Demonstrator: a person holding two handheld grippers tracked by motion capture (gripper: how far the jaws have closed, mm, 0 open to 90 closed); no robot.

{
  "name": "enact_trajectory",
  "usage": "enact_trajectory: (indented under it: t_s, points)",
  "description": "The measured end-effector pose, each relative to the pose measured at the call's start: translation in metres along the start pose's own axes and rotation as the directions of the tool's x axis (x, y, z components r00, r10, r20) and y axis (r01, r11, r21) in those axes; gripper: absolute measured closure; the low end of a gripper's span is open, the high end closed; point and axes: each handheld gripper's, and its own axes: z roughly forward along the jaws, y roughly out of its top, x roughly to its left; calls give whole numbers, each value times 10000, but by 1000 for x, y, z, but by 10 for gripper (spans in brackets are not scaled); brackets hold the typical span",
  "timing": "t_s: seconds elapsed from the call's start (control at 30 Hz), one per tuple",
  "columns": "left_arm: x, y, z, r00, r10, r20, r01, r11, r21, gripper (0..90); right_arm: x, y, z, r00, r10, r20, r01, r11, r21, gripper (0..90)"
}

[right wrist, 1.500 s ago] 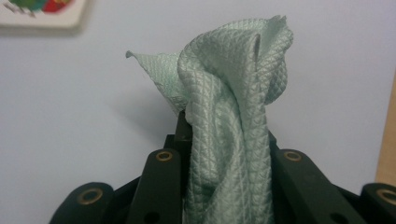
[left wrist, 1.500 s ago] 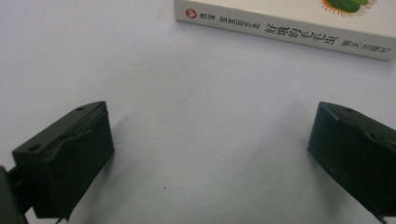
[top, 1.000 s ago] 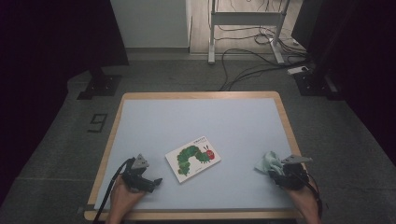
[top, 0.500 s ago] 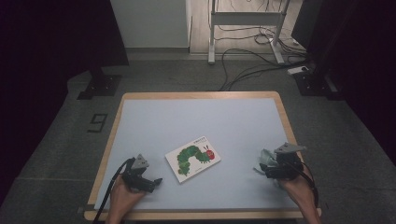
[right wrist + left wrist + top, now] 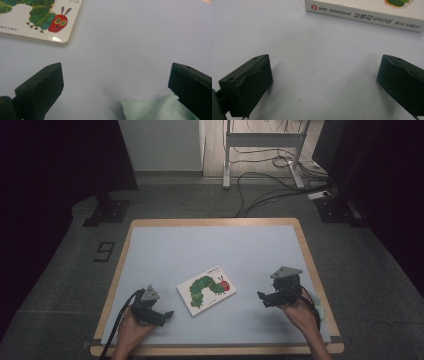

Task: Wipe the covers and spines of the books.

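1. Right gripper (image 5: 261, 296) sits near the table's right front, raised a little off the surface; jaws wide apart, have just been opening, nothing clamped between them.
2. Pale green cloth (image 5: 155, 110) lies on the table just beneath and in front of the right gripper, one corner running under the right-hand jaw in the right gripper view; pads not pressing on it. From the high view the cloth (image 5: 320, 309) peeks out beside the person's right hand (image 5: 299, 312).
3. Left gripper (image 5: 169, 314) at the left front, low over the table; jaws wide apart, empty, bare surface between them in the left gripper view.
4. Caterpillar picture book (image 5: 206, 289) lies flat, cover up, between the two grippers and slightly farther in, turned at an angle to the table edge; clear of both.
5. Table (image 5: 215, 245): light blue top, wooden rim.
6. Beyond it: grey floor, loose cables (image 5: 260, 195), a metal stand (image 5: 262, 140).
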Motion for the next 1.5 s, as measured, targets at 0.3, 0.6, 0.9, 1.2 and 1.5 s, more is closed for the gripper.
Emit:
enact_trajectory:
  t_s: [0.3,0.6,0.9,1.2,1.5]
  points:
    - [-2,2,1,10000,75,-7,-75,10000,54,0,10,13,27,9978,-168,-648,168,9999,5,0]
    - [-13,12,10,9983,490,325,-492,9988,35,0,21,23,50,9939,-309,-1057,312,9995,5,0]
    - [-23,25,22,9935,896,701,-901,9959,39,0,36,35,72,9872,-474,-1526,489,9988,62,0]
    - [-32,36,31,9863,1286,1035,-1297,9916,35,0,50,44,94,9780,-689,-1971,736,9971,167,0]
    - [-36,39,35,9815,1477,1217,-1488,9889,-4,0,56,46,114,9619,-454,-2697,552,9981,286,0]
